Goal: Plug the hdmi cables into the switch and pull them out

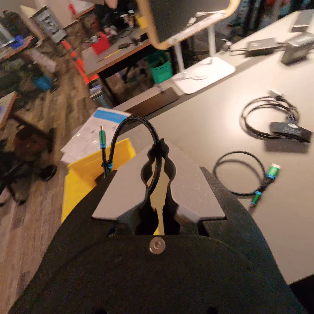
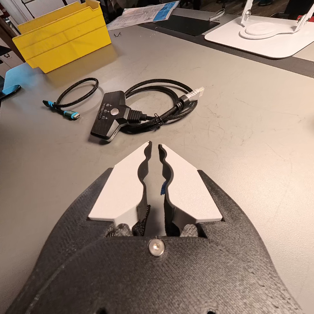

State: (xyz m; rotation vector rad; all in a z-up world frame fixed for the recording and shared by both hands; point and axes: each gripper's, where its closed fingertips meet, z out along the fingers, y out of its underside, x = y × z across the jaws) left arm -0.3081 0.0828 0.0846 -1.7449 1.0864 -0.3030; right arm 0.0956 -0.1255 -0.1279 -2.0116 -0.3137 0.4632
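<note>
My left gripper (image 1: pixel 158 144) is shut on a black braided HDMI cable (image 1: pixel 134 118). It holds the looped cable in the air over the yellow bin (image 1: pixel 81 171), with one green plug (image 1: pixel 102 136) pointing up. A second short cable (image 2: pixel 77 93) with green-and-blue plugs (image 2: pixel 72 115) lies on the grey table left of the black switch (image 2: pixel 110 113). The switch's own braided lead (image 2: pixel 169 85) is coiled to its right and ends in a silver plug (image 2: pixel 195 94). My right gripper (image 2: pixel 155 144) is empty, its jaws nearly closed, hovering just in front of the switch.
The yellow bin (image 2: pixel 64 39) stands at the table's far left corner, with papers (image 2: pixel 144 15) behind it. A black mat (image 2: pixel 186 25) and a white stand base (image 2: pixel 263 39) lie at the back right. A blue object (image 2: pixel 15 79) sits at the left edge. One gripper's finger ends stand about 50 centimetres off the other's. To the black switch (image 2: pixel 110 113): right tips about 12 centimetres, left tips about 40 centimetres. Look for it in the left wrist view (image 1: pixel 295 128) too. The switch's own braided lead (image 2: pixel 169 85) sits 20 centimetres or so from the ends of my right fingers. The left camera catches it too, in the left wrist view (image 1: pixel 246 108).
</note>
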